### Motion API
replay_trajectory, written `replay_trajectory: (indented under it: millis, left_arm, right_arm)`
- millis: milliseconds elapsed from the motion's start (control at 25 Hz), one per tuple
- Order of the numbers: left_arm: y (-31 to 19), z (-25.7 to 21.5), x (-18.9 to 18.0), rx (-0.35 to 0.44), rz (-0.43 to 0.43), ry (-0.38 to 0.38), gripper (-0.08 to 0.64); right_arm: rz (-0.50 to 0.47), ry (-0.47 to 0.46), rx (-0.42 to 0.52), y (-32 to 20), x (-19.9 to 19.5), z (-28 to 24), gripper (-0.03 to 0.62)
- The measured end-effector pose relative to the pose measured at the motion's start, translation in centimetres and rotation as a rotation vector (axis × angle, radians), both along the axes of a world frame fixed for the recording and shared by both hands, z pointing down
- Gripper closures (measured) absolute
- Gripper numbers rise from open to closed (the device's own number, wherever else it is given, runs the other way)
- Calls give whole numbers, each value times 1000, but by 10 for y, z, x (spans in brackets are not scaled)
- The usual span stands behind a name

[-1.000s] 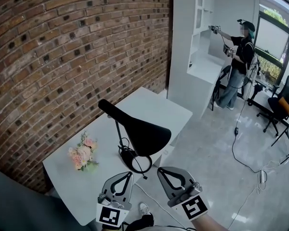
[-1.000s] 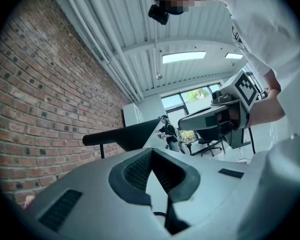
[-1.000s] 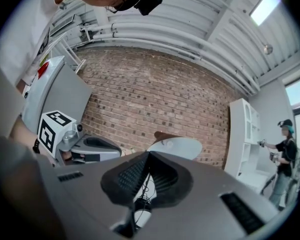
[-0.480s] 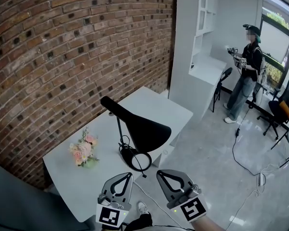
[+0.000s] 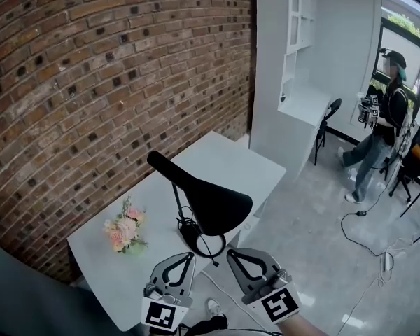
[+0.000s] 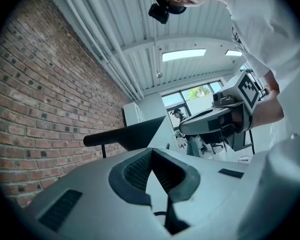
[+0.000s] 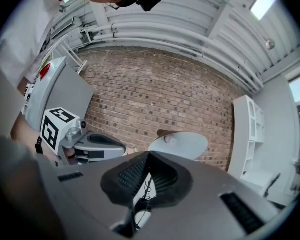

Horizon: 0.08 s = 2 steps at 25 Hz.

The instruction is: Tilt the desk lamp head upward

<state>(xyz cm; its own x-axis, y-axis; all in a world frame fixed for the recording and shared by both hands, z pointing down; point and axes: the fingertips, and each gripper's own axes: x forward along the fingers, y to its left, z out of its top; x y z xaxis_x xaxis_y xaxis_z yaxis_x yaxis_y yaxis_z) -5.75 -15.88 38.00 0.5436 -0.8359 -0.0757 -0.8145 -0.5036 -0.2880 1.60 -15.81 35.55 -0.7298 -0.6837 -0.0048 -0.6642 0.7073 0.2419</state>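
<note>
Lamp head (image 5: 217, 203): a black cone over the near edge of the table (image 5: 220, 156). Its narrow end points far left and its wide mouth slopes down to the near right.
Stem (image 5: 176, 201) and base (image 5: 188, 234): a thin upright on a ring foot, partly under the head.
Left gripper (image 5: 187, 256): jaws pressed tip to tip with nothing between them, low and just near of the base.
Right gripper (image 5: 233, 253): also closed and empty, beside the left one and under the wide rim. Its view looks up into the mouth at the bulb.
Why there: probably low enough to reach the rim from beneath. How far the head has already been raised can't be judged.
Surface: plain white top, with flowers (image 5: 124, 231) at the left.
Room: brick wall (image 5: 91, 82) on the left, white shelving (image 5: 294, 61) far off, grey floor (image 5: 315, 250), and a person (image 5: 385, 121) far right.
</note>
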Motion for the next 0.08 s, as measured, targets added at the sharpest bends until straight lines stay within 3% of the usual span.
replay_trajectory:
  millis: [80]
  left_arm:
    - [-6, -1, 0, 8, 4, -21, 552]
  right_arm:
    - [-2, 2, 3, -6, -1, 0, 577]
